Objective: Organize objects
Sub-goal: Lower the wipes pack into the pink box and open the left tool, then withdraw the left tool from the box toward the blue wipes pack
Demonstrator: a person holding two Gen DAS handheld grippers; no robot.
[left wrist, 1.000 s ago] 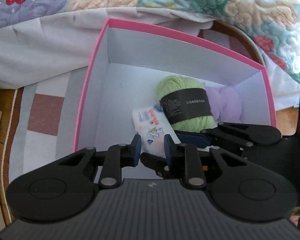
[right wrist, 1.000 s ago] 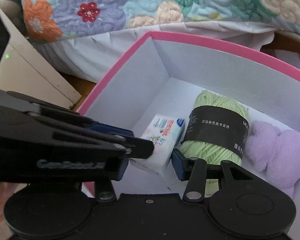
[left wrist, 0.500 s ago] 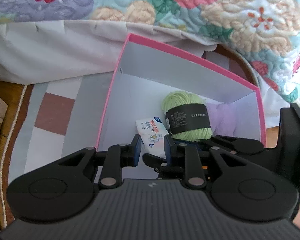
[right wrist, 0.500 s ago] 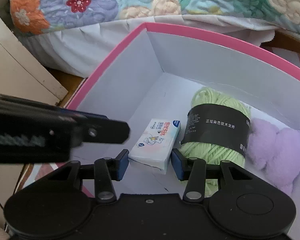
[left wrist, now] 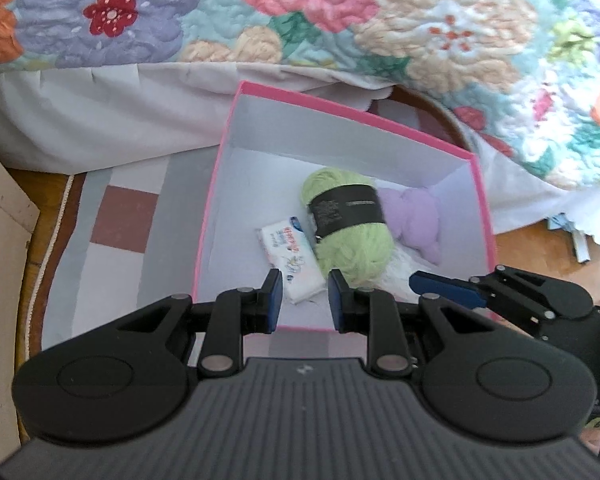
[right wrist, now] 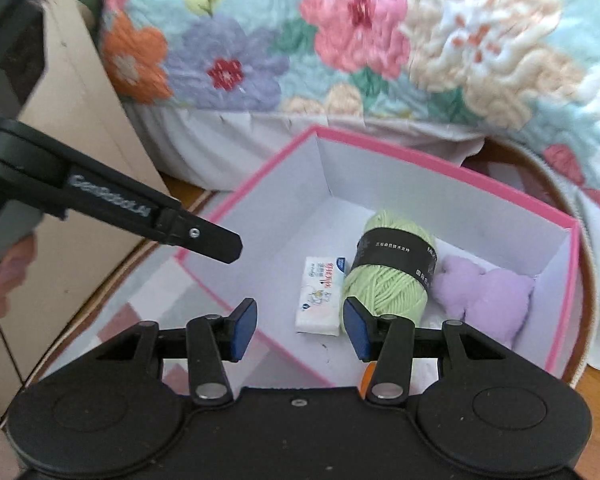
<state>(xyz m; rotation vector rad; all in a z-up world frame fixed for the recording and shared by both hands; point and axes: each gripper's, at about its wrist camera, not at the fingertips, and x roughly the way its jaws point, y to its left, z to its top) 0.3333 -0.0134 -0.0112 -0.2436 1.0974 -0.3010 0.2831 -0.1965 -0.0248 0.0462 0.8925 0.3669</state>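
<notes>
Both grippers pulled back and up from the pink box [left wrist: 482, 216] within the last sec. The left gripper [left wrist: 304, 300] is open w/ nothing between its blue pads, hovering over the near rim; the right gripper [right wrist: 300, 330] is likewise open and empty, spread wider, over the box's near-left corner. 1 sec ago both sat low inside the box, bracketing the tissue pack [left wrist: 291, 259]; now the pack lies flat on the box floor, free of either tool, touching the green yarn ball [left wrist: 350, 228] on its right. The lilac plush [left wrist: 418, 220] sits beyond the yarn, against the right wall.

That reads as a finished drop: 3 items are boxed, and the grippers look free for whatever comes next, though nothing else loose shows except scraps [left wrist: 572, 236] on the floor at far right.

The box rests on a checked mat [left wrist: 120, 220] in grey, white and brick red, laid on a wood floor [left wrist: 540, 248]. Behind it, a white bed skirt [left wrist: 100, 120] hangs under a floral quilt [left wrist: 300, 12]. A beige cabinet [right wrist: 72, 120] stands at left.
</notes>
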